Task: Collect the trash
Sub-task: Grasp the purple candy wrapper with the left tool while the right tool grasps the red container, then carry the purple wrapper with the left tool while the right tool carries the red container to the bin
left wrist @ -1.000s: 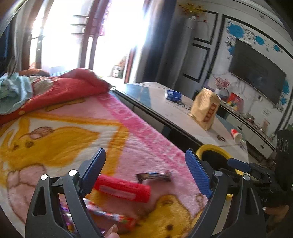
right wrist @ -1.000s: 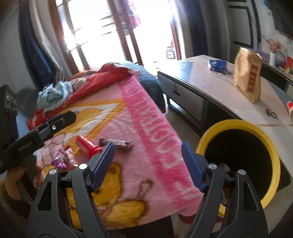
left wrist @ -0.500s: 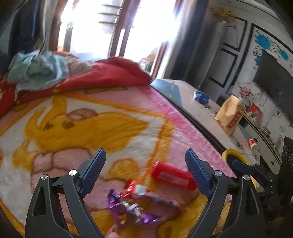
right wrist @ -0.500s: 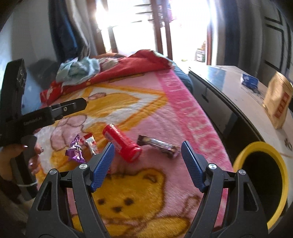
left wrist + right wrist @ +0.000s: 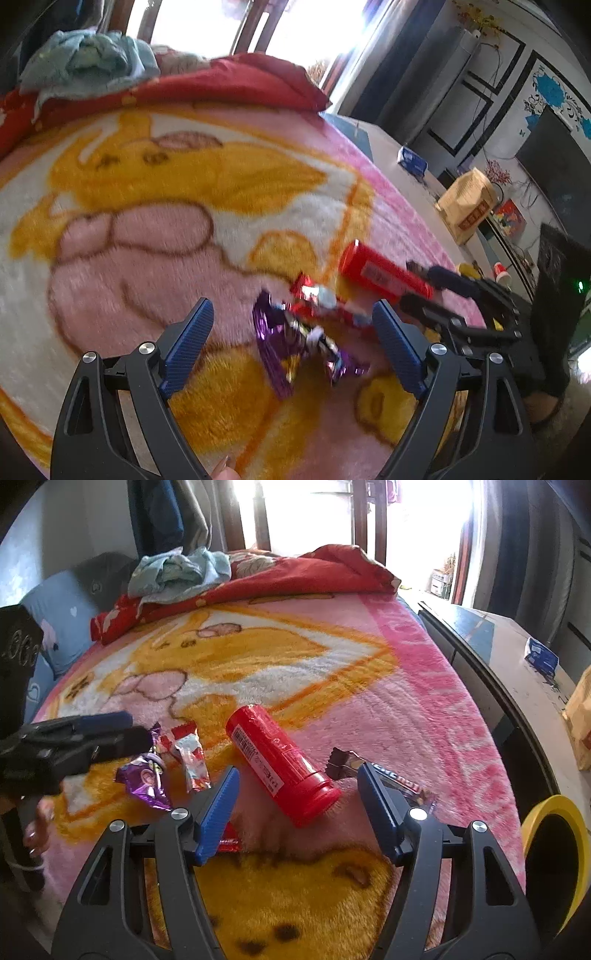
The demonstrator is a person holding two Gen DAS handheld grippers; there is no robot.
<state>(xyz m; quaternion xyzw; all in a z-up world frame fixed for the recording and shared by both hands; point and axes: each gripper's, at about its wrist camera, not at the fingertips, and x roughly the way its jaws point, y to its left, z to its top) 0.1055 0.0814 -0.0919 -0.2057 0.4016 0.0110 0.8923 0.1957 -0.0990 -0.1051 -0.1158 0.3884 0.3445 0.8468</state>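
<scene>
Between my right gripper's (image 5: 297,799) closing jaws lies the red tube (image 5: 280,764), untouched by the pads, its capped end low at frame centre and its long axis running up-left; my left gripper (image 5: 291,334) stands wide, nothing gripped, with the purple wrapper (image 5: 295,347) between its tips. A red-and-white wrapper (image 5: 190,755) lies just left of the tube, a dark bar wrapper (image 5: 373,771) just right. Pink blanket (image 5: 424,686) stretches open beyond, its edge at right, the yellow bin (image 5: 570,806) lower right.

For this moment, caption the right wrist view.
Right gripper closing around a red tube on the pink blanket; wrappers and yellow-rimmed bin alongside.
</scene>
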